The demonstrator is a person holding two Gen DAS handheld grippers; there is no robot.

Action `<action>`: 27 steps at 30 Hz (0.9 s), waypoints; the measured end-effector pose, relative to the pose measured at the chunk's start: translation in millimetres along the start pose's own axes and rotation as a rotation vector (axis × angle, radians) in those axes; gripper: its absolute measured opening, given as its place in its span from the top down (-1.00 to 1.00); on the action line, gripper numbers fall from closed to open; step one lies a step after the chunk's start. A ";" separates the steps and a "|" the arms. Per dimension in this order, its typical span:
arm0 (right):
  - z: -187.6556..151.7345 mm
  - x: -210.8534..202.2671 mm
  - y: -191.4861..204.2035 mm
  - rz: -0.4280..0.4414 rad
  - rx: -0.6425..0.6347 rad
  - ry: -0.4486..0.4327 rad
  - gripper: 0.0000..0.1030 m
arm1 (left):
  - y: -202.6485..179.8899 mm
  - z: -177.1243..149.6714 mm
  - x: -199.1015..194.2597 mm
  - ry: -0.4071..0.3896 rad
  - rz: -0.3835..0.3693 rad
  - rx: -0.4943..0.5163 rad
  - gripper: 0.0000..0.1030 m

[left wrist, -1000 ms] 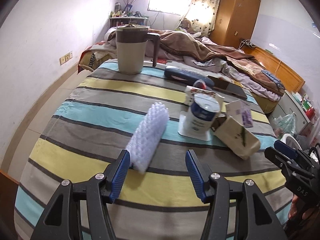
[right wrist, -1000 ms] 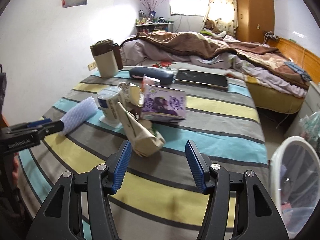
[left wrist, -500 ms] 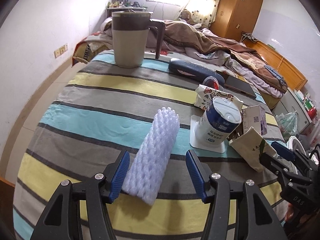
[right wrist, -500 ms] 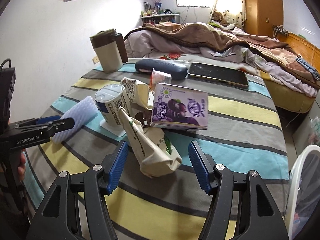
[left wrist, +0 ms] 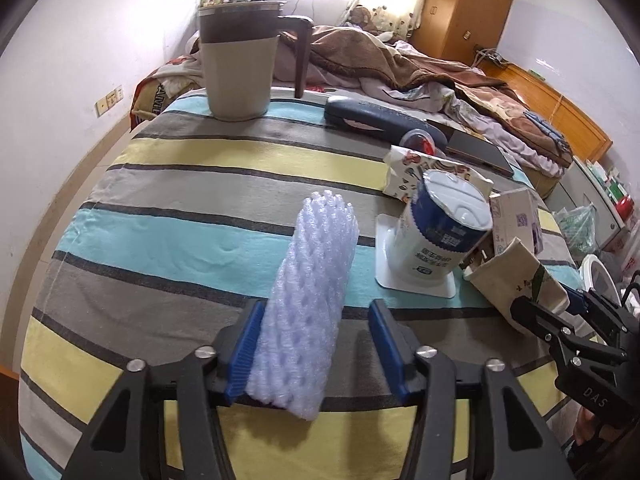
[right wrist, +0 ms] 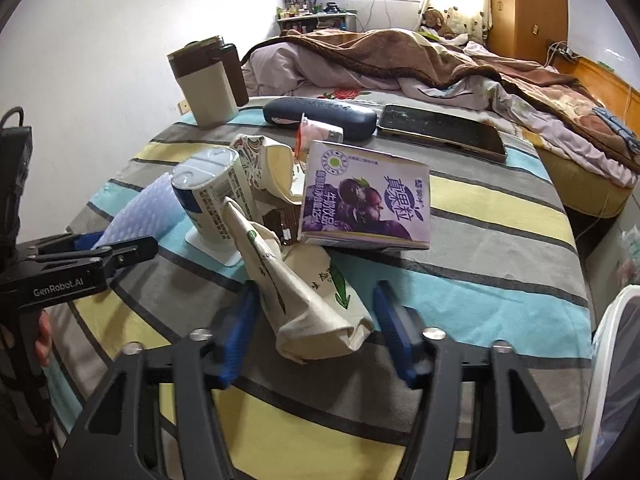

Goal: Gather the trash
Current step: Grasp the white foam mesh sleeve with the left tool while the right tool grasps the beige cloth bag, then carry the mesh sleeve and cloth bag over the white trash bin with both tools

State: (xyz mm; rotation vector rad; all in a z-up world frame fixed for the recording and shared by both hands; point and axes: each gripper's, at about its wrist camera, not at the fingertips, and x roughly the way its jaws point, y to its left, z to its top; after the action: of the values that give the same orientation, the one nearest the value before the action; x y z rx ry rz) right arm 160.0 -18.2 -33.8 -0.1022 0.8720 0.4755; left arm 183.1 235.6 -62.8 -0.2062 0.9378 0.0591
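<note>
On the striped cloth (left wrist: 168, 240), the left gripper (left wrist: 316, 344) has been closing around the white foam net sleeve (left wrist: 308, 300), right pad not touching; the right gripper's (right wrist: 316, 332) jaws, also closing, straddle the crumpled beige paper bag (right wrist: 304, 300) without pressing it

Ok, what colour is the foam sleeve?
Pale lavender-white foam sleeve, clearest in the left wrist view.

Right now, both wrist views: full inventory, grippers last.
foam net sleeve: 1, white, lying between left jaws
crumpled paper bag: 1, beige, between right jaws
milk cup: 1, blue-white, mid-table
purple carton: 1, behind bag
jug: 1, beige-brown, far edge
glasses case: 1, dark blue
tablet: 1, black
bin: 1, white, right of table
left gripper: closing, far pad clear
right gripper: closing, not pressing
</note>
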 end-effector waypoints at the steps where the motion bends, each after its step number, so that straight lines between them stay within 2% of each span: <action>1: -0.7 -1.0 0.4 -0.001 -0.001 0.000 -0.04 | -1.6 -0.3 0.4 0.000 -0.001 0.002 0.19; 5: -0.9 -2.1 -1.3 0.003 0.004 -0.003 0.08 | -5.9 -1.0 0.2 -0.002 0.009 0.017 0.37; 10: -3.0 -3.6 -0.8 0.000 0.009 -0.011 0.12 | -6.8 -2.4 -1.7 -0.006 0.007 0.019 0.45; 27: -11.1 -21.0 1.2 0.028 0.016 -0.040 0.13 | -17.4 -21.6 -29.3 -0.038 0.003 0.018 0.46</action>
State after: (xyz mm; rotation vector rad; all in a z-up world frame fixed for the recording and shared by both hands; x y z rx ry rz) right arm 140.1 -27.7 -24.9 -0.0660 0.8383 0.4947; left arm 151.0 215.4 -49.0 -0.1865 0.9009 0.0568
